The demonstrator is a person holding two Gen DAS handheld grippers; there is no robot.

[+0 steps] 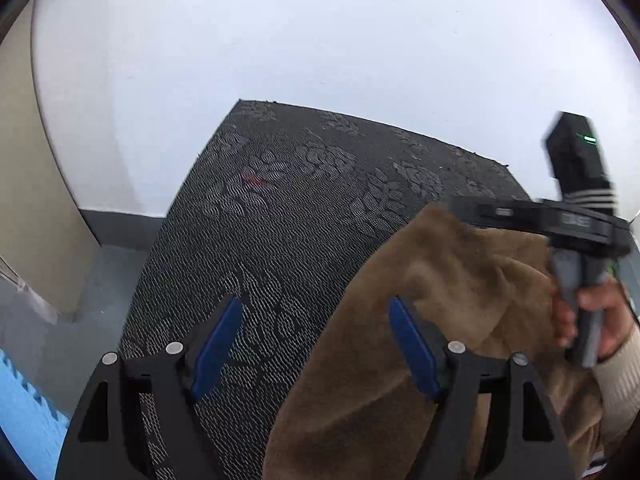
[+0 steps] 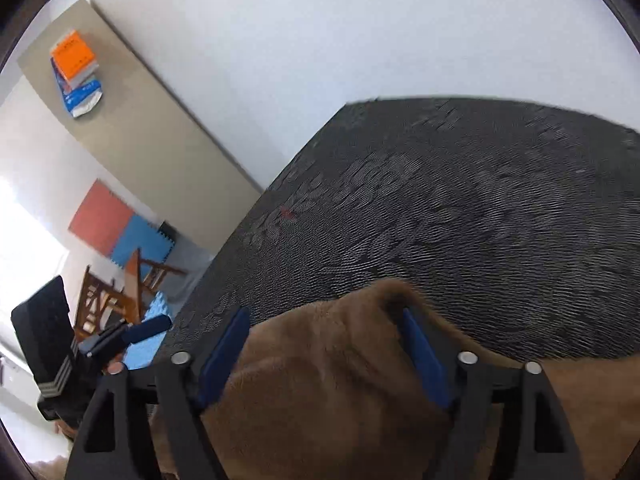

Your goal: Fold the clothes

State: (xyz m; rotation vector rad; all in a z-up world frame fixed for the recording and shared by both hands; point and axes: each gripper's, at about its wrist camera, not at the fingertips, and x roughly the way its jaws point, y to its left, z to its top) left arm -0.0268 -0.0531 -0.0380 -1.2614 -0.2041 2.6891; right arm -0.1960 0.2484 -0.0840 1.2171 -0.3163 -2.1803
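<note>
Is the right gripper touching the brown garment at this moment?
Touching. In the right wrist view the brown garment bulges up between the right gripper fingers, lying against the inside of the blue pad.

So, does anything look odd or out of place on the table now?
Only small things: the brown garment lies bunched at the near edge of the dark cloth, not flat, and a tiny red speck sits on that cloth.

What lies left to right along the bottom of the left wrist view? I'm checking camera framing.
Blue foam mat → patterned dark cloth → brown fleece garment → person's hand holding the right gripper.
</note>
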